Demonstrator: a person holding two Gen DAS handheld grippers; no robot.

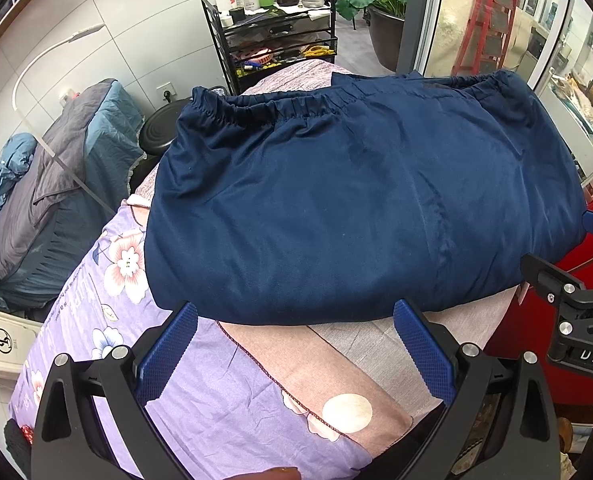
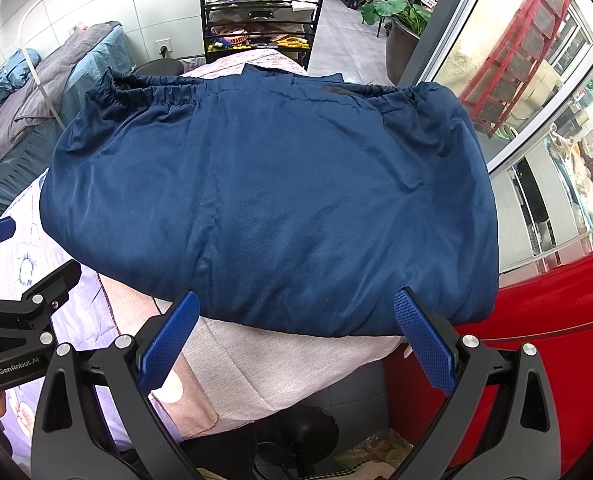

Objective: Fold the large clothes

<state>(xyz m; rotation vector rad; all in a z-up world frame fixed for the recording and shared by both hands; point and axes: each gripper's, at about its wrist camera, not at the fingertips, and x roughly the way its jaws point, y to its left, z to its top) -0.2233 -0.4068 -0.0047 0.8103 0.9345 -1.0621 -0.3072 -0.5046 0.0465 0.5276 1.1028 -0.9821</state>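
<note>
My left gripper (image 1: pixel 294 312) hangs with its jaws spread wide and nothing between them, the blue pads (image 1: pixel 168 350) just at the near edge of the garment (image 1: pixel 356 208). My right gripper (image 2: pixel 296 304) is the same: jaws wide apart, empty, its tips at the near fold of the garment (image 2: pixel 268 208). The garment is dark blue and lies folded into a broad, flat bundle across the table (image 1: pixel 360 344), its elastic band (image 1: pixel 280 110) at the far side, gathered into small pleats. Its right end reaches the table's right edge, above a red surface (image 2: pixel 536 320). The table wears a pinkish-grey cloth, and to my left a lilac flowered sheet (image 1: pixel 200 392) lies over it; the garment's left end rests on that sheet. From the left wrist camera, my right gripper shows at the right border; from the right wrist camera, my left one shows at the left border, so the two sit side by side near the same fold. Beyond the table stands a black cart (image 1: pixel 272 32) loaded with bottles, and a potted plant (image 1: pixel 380 4) next to it.
</note>
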